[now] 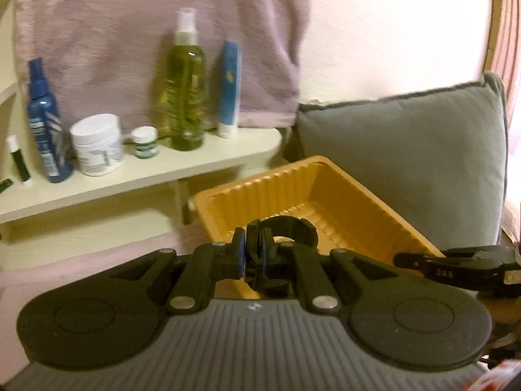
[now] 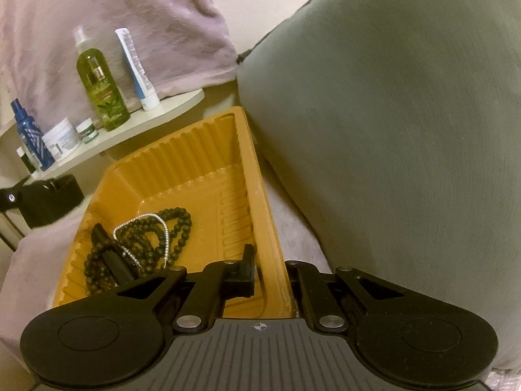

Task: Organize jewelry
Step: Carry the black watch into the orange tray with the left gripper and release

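Note:
An orange plastic tray (image 1: 368, 202) lies on the bed; it also shows in the right wrist view (image 2: 202, 150). My left gripper (image 1: 253, 254) is shut on a black band-like bracelet (image 1: 293, 226) and holds it over the tray's near side. In the right wrist view the tray holds a black bead necklace (image 2: 176, 228), a silver chain (image 2: 143, 220) and a black strap (image 2: 110, 254). My right gripper (image 2: 270, 270) straddles the tray's right wall, one finger (image 2: 247, 264) inside and one outside. Whether it presses the wall is unclear. It shows at the right of the left wrist view (image 1: 403, 259).
A grey cushion (image 2: 390, 130) stands right behind the tray. A white shelf (image 1: 195, 159) at the left carries a green bottle (image 1: 185, 88), a blue tube (image 1: 229, 88), a blue spray bottle (image 1: 44, 120) and white jars (image 1: 96, 145). A pink towel (image 1: 130, 32) hangs behind.

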{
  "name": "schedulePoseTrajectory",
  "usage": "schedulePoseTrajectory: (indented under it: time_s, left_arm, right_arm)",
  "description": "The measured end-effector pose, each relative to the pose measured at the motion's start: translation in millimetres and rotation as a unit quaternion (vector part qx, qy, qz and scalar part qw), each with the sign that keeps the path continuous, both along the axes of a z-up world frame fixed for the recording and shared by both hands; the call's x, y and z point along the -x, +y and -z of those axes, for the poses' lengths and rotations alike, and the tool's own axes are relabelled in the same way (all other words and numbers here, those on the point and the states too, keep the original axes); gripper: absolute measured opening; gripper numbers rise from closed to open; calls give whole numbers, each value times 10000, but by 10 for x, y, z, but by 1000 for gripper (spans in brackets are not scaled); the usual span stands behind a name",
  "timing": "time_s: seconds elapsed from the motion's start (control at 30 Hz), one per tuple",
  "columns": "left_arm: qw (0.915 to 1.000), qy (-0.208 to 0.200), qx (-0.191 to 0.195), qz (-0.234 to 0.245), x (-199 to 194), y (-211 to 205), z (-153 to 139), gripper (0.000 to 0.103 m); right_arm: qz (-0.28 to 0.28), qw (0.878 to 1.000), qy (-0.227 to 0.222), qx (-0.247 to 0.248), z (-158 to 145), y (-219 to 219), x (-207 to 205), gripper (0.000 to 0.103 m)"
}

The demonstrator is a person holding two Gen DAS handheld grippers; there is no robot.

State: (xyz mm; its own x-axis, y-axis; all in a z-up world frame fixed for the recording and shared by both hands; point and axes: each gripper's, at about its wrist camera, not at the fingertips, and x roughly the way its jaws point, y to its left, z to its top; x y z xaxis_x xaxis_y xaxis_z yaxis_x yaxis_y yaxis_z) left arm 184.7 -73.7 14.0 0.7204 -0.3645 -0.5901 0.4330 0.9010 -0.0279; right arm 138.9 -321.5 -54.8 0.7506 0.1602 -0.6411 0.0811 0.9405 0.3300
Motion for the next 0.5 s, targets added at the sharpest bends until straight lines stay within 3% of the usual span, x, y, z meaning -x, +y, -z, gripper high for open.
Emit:
schedulePoseTrajectory:
  time_s: [0.5]
  left_arm:
    - [9979, 444, -338, 334, 44, -450, 228, 9]
  right_arm:
    - [63, 9988, -24, -490, 62, -133, 25, 7]
